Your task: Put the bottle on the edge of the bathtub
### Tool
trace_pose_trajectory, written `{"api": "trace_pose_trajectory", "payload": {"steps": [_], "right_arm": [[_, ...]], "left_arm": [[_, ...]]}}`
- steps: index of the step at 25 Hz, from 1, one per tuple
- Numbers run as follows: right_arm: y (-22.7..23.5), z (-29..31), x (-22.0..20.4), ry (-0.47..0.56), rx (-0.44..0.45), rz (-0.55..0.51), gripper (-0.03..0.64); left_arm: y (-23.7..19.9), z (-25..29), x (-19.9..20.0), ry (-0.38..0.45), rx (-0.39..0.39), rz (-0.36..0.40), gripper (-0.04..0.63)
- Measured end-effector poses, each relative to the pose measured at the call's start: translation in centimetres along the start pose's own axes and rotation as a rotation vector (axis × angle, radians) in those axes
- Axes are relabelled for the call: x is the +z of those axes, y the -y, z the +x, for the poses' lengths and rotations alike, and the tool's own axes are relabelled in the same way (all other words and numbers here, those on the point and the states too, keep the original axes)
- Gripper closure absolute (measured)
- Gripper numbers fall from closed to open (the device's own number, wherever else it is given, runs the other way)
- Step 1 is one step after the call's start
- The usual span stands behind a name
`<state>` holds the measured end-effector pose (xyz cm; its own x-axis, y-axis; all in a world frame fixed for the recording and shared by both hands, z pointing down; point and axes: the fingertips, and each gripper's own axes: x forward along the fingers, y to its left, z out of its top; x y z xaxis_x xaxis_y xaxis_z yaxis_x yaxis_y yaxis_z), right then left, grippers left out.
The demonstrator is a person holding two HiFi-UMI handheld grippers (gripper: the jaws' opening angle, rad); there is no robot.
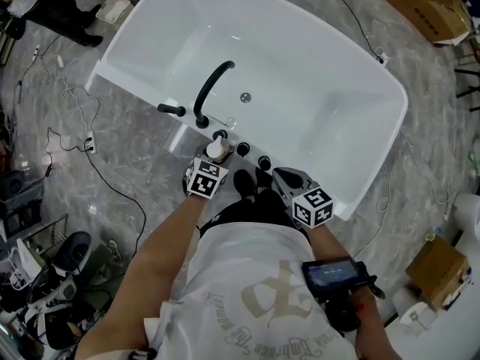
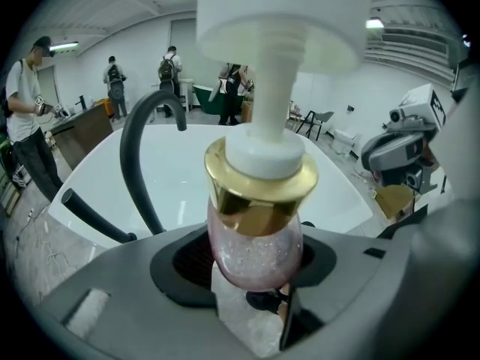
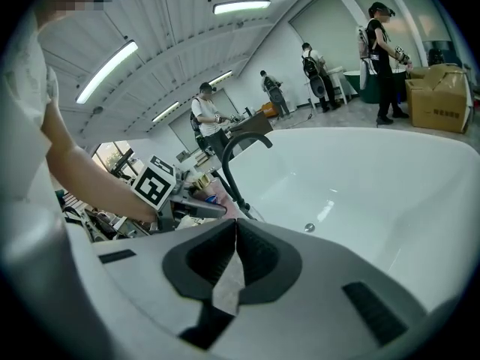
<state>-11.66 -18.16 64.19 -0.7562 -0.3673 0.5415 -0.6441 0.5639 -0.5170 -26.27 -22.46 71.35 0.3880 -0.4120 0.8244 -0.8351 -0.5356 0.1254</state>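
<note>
So, head view: L gripper (image 1: 212, 163) is over the near ledge (image 1: 184, 135) of the tub (image 1: 315, 73) w/ the bottle (image 1: 217, 149) in it. The bottle's white top shows just beside the knobs (image 1: 242, 149), near the faucet (image 1: 210, 85) base. R gripper (image 1: 283, 177) hangs close by on the other side of the knobs, apart from the bottle.
Bottle vs ledge: above it for sure; touching or not, can't tell.
L gripper view: jaws clamped on the bottle's pink glittery belly, low down. Gold collar (image 2: 259, 193) & white pump (image 2: 285, 28) stick up past the jaws, roughly upright. Faucet & tub basin lie beyond.
R gripper view: jaws pressed together, nothing btw them. L gripper's marker cube (image 3: 154, 184) & the tub are in sight ahead.
Step (judged): setting down on the ledge; release not yet done.
Handling (judged): small, prob light. Hard, rounded, glossy body, so likely slick in the grip. Tall pump makes it top-heavy, so it may tip if set down tilted or on the ledge's curved lip.
Where to hold: round the belly under the collar, as now. Not the thin pump neck, which could turn or sink.
Risk: knobs & faucet crowd the spot, so little room for the jaws to part.
</note>
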Motion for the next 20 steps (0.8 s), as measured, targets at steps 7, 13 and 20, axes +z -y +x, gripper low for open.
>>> {"api": "trace_pose_trajectory", "payload": {"steps": [7,13,20], "right_arm": [[1.2,0.2,0.1,-0.016,0.003,0.011,0.611],[1.6,0.7,1.2,-0.013,0.006,0.009,0.611],[2.0,1.2,1.6,-0.022,0.010,0.008,0.611]], "left_arm": [[0.0,2.6,0.3,-0.037,-0.007,0.062,0.373],[-0.3,4.1,-0.1,-0.070,-0.001,0.067,0.373],[-0.6,5.4,-0.6,-0.102,0.008,0.109,0.371]]}}
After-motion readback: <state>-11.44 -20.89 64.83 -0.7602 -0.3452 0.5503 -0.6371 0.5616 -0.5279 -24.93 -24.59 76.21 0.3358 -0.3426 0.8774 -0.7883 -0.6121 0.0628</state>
